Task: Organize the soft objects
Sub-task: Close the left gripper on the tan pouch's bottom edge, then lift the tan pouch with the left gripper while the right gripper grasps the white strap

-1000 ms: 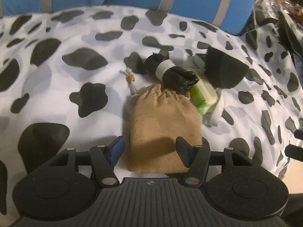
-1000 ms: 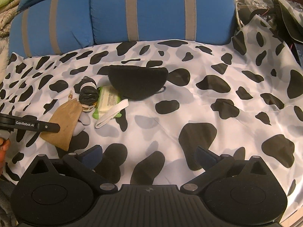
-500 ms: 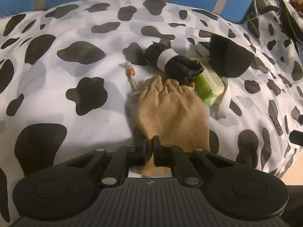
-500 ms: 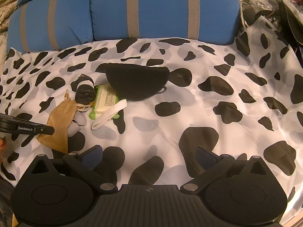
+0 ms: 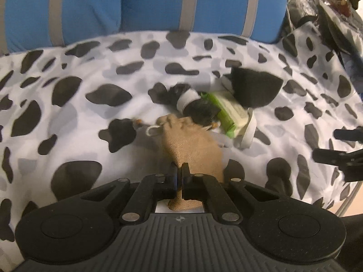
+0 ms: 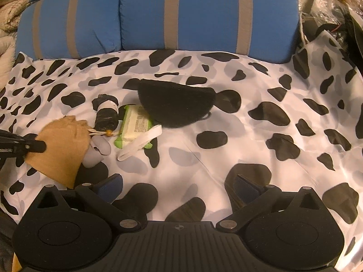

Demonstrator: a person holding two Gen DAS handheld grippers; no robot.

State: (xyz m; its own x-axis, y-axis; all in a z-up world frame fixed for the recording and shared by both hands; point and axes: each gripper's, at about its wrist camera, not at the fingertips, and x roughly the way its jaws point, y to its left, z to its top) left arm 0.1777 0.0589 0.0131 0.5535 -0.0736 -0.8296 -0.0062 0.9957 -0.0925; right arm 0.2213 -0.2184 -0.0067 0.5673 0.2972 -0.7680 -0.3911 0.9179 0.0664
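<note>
My left gripper point(image 5: 180, 170) is shut on the near end of a tan burlap drawstring pouch point(image 5: 192, 145) and holds it lifted off the cow-print sheet; the pouch also shows in the right wrist view point(image 6: 61, 145), hanging from the left gripper point(image 6: 38, 146). Beyond it lie a black rolled bundle with a white band point(image 5: 192, 103) point(image 6: 106, 115), a green and white wipes pack point(image 5: 226, 113) point(image 6: 136, 124) with a white strap point(image 6: 141, 144), and a black fuzzy half-round piece point(image 5: 254, 88) point(image 6: 177, 105). My right gripper point(image 6: 179, 185) is open and empty over the sheet.
The cow-print sheet point(image 6: 249, 149) covers the surface. Blue cushions with grey stripes point(image 6: 181, 15) stand along the back. Cluttered bags and dark items point(image 5: 329, 6) lie at the far right. The right gripper's fingers point(image 5: 338, 156) show at the right edge of the left wrist view.
My left gripper closed on the pouch's near end, then lifted it and drew it back from the pile. The right gripper stayed open and shifted slightly.
</note>
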